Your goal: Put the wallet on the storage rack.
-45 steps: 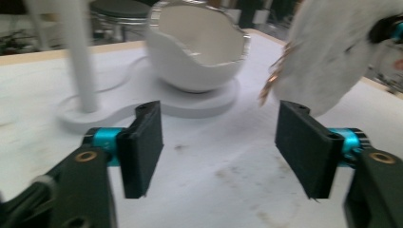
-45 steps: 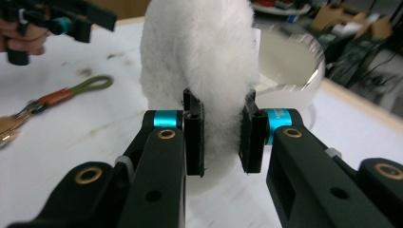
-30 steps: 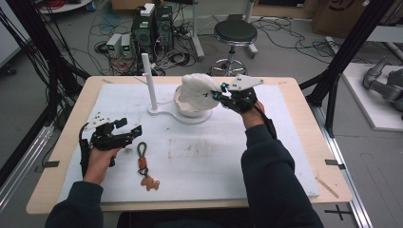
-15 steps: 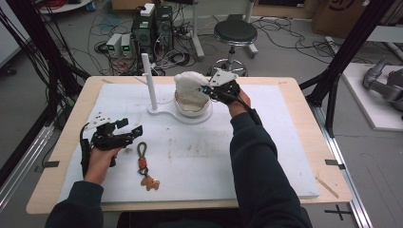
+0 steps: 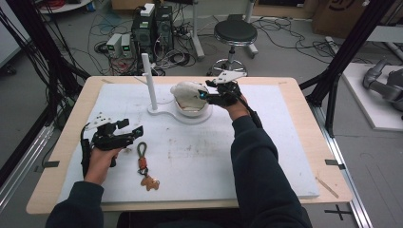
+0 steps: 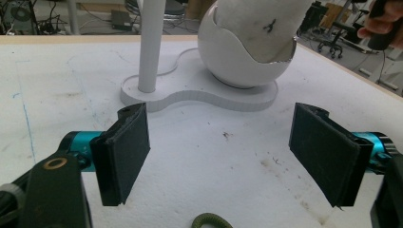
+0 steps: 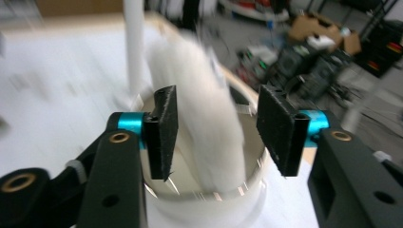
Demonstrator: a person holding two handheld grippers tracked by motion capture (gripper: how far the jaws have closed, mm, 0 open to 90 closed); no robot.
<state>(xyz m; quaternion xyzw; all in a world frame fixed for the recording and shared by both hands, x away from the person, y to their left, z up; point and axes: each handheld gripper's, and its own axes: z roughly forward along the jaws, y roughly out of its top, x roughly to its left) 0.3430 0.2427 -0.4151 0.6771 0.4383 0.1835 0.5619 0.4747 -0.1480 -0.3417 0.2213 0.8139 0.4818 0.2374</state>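
Leftmost, the left gripper (image 5: 124,133) rests low over the white mat (image 5: 285,156) in the person's left hand, its jaws spread wide with nothing between them; in the left gripper view only bare mat lies in the gap. Just to its right lies a keychain (image 5: 145,167), an olive cord loop with a small brown bear charm, its long axis running away from the person, charm end nearest them. Further on stands a white post (image 5: 148,81), upright on a flat white base (image 5: 164,113) that also carries a white egg-shaped cup (image 5: 190,105). A white plush toy (image 5: 187,90) sits in the cup, rising out of it and leaning toward the post. At the cup's right rim the right gripper (image 5: 209,96) points leftward at the toy, jaws parted about halfway; in the right gripper view they stand on either side of the plush, and blur hides whether they touch it. Around the wooden table (image 5: 309,95) are a round stool (image 5: 235,32), computer boxes and loose cables on the grey floor
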